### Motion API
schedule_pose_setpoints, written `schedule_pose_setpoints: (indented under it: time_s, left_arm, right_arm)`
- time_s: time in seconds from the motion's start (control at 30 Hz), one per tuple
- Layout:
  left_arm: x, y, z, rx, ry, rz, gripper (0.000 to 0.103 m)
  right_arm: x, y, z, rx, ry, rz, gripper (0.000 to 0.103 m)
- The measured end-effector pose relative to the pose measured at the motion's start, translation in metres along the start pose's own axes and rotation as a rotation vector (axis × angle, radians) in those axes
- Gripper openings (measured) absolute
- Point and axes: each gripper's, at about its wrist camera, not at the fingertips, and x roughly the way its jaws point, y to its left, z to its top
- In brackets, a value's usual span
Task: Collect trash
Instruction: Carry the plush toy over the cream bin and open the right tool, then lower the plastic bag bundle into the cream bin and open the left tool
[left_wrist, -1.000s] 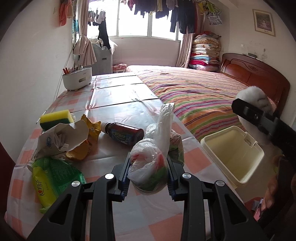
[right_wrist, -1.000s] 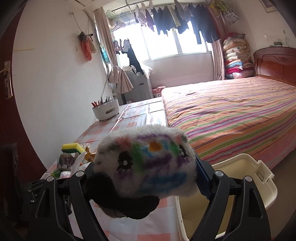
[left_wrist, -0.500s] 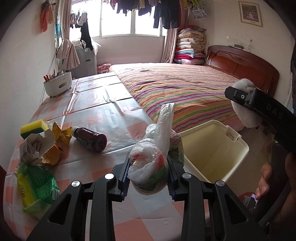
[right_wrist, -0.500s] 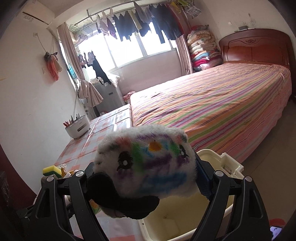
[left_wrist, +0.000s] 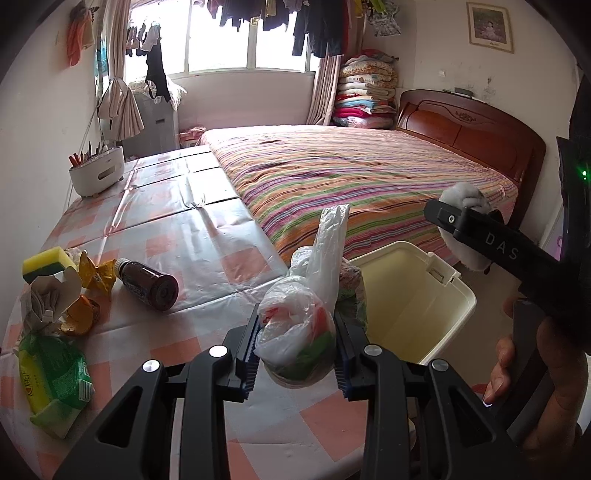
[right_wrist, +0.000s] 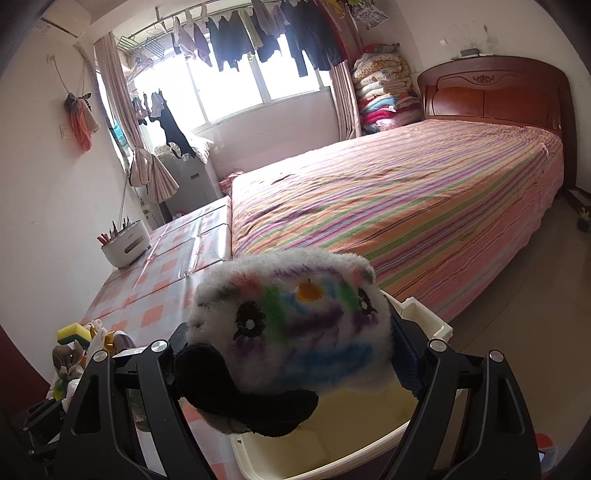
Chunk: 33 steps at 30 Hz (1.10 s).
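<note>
A knotted plastic bag (left_wrist: 295, 328) of rubbish is clamped between the fingers of the left gripper (left_wrist: 295, 354), which are closed narrowly on its bulging lower part; the loose neck of the bag stands up above them. The bag is held over the counter (left_wrist: 192, 240) edge, just beside the cream bin (left_wrist: 410, 306), not yet above its mouth. The right gripper (right_wrist: 291, 354) is spread wide around a fluffy white toy (right_wrist: 295, 325) scribbled with coloured marker, its pads pressed to the toy's sides; the toy hangs over the bin's near rim (right_wrist: 421, 314) and is seen from the left wrist view above the bin's far corner.

The step in hand is judged to be the dropping of both items into the bin. It would be done well if each load were brought fully over the opening before any release, since the bag is judged soft and light and could catch on the rim or slide off onto the floor. The toy, being bulky, is best let go first and low, so the bag is not bounced out. Beyond the bin, on the counter, a brown bottle (left_wrist: 149, 284), a sponge (left_wrist: 46, 264), crumpled wrappers (left_wrist: 94, 275), a torn carton (left_wrist: 48, 299) and a green packet (left_wrist: 51, 376) remain to be collected.
</note>
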Motion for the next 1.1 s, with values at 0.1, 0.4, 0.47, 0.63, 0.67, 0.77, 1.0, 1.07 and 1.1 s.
schedule_pose_setpoints:
  time_s: [0.1, 0.4, 0.47, 0.63, 0.67, 0.77, 1.0, 1.07, 1.1]
  left_arm:
    - [0.0, -0.001, 0.002, 0.0, -0.006, -0.002, 0.032]
    - [0.006, -0.004, 0.002, 0.011, 0.002, -0.021, 0.032]
    - [0.007, -0.005, 0.002, 0.012, 0.005, -0.027, 0.032]
    - [0.014, -0.003, 0.002, 0.012, 0.018, -0.025, 0.032]
    - [0.016, -0.003, 0.002, 0.011, 0.022, -0.022, 0.032]
    - [0.022, -0.001, 0.002, 0.006, 0.038, -0.019, 0.032]
    - [0.043, -0.011, 0.007, 0.033, 0.063, -0.023, 0.032]
    - [0.05, -0.018, 0.009, 0.047, 0.072, -0.03, 0.032]
    - [0.053, -0.021, 0.01, 0.054, 0.074, -0.035, 0.032]
  right_arm:
    - [0.003, -0.006, -0.002, 0.01, 0.019, -0.007, 0.081]
    - [0.019, -0.017, -0.007, 0.015, 0.084, -0.065, 0.084]
    - [0.022, -0.016, -0.008, 0.014, 0.089, -0.072, 0.086]
    - [0.031, -0.025, -0.003, 0.064, 0.101, -0.064, 0.094]
    - [0.033, -0.027, -0.003, 0.076, 0.106, -0.059, 0.094]
    - [0.036, -0.035, -0.001, 0.117, 0.11, -0.037, 0.094]
    - [0.007, -0.04, 0.01, 0.177, -0.044, -0.048, 0.094]
    - [-0.003, -0.041, 0.012, 0.183, -0.097, -0.054, 0.094]
    - [-0.006, -0.042, 0.013, 0.187, -0.115, -0.059, 0.096]
